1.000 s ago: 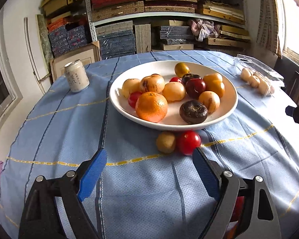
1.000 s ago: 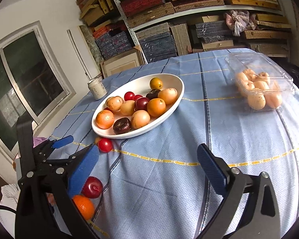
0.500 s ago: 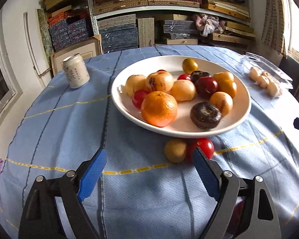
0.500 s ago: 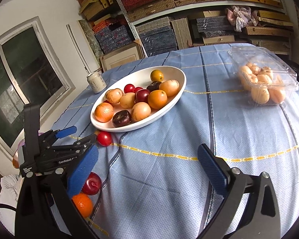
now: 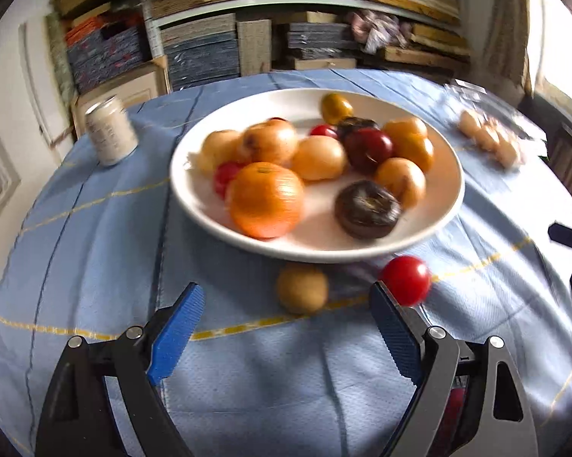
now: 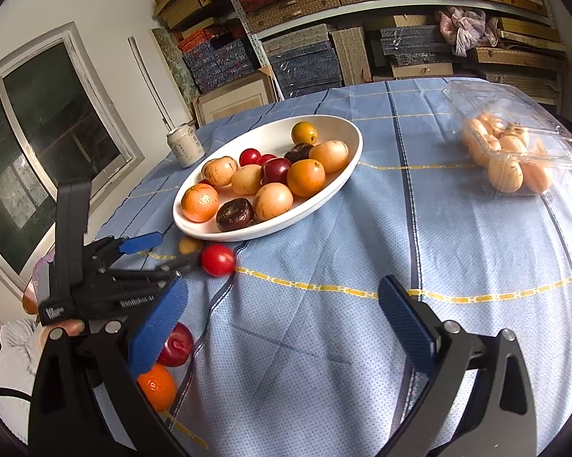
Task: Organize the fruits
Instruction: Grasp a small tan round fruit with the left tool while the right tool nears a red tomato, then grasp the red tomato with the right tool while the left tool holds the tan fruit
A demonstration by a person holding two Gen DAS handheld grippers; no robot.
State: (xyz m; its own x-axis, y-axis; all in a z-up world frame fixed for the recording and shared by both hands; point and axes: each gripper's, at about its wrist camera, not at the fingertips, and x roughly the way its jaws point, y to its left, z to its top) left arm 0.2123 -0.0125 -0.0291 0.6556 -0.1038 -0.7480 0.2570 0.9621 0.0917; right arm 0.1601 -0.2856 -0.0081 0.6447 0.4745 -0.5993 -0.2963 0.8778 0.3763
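A white plate (image 5: 324, 238) (image 6: 348, 173) holds several oranges, tan fruits, red plums and a dark fruit. Just in front of it on the blue cloth lie a small brown fruit (image 5: 302, 291) (image 6: 188, 244) and a red tomato (image 5: 406, 280) (image 6: 217, 259). My left gripper (image 5: 286, 297) (image 6: 164, 254) is open, and the brown fruit sits just beyond and between its fingertips, untouched. The tomato lies by its right fingertip. My right gripper (image 6: 284, 285) is open over bare cloth with nothing between its fingers. A red plum (image 6: 177, 344) and an orange (image 6: 157, 386) rest near the table's front left.
A pale drink can (image 5: 110, 135) (image 6: 185, 146) stands left of the plate. A clear plastic box (image 6: 514, 148) of tan fruits sits at the right. Shelves of stacked boxes fill the back wall, and a window is at the left.
My left gripper has moved forward and lower toward the plate, so the brown fruit and tomato are now right at its fingertips. The right gripper has barely shifted.
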